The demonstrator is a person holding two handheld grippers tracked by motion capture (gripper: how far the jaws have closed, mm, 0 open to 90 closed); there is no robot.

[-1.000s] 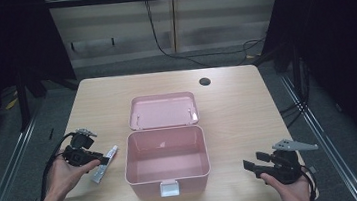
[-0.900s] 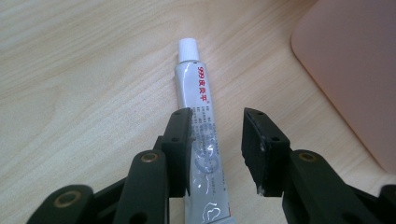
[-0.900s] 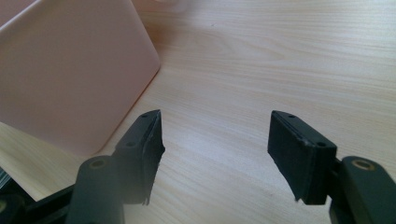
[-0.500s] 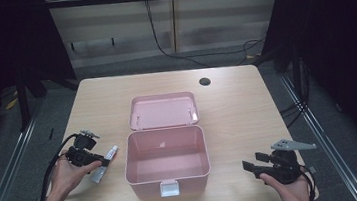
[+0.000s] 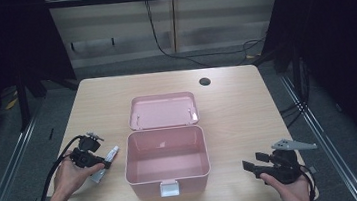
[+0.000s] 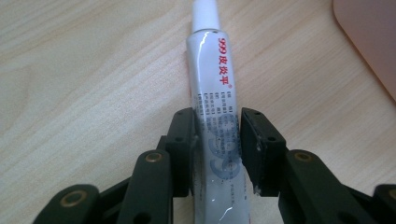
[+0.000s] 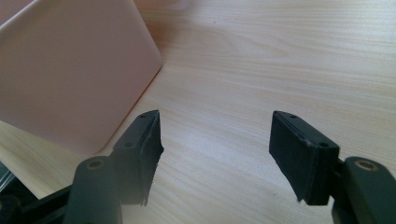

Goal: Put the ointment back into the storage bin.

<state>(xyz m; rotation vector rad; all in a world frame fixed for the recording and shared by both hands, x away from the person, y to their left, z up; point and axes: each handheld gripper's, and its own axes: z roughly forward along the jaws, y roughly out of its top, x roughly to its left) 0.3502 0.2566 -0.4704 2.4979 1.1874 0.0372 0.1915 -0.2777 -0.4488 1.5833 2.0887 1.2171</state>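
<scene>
Broadly, a light wooden table [image 5: 236, 99] carries a pink plastic box [image 5: 166, 158] at its centre, open, with the lid [image 5: 163, 110] thrown back flat on the far side & a white latch [image 5: 169, 187] on the near wall. Right of the box, near the front edge, the right gripper [image 5: 251, 165] sits in the person's hand w/ its jaws apart, nothing between them; they have just been opening, and the right gripper view has bare wood between the pads and the box's rounded corner off to one side. Left of the box, the left gripper [image 5: 107, 164] is over a white ointment tube [image 6: 215, 116] that lies flat on the wood just beside the box, cap end pointing away from the hand. Its jaws have just been closing and now pinch the tube's lower body, both pads [image 6: 252, 144] touching its sides.
</scene>
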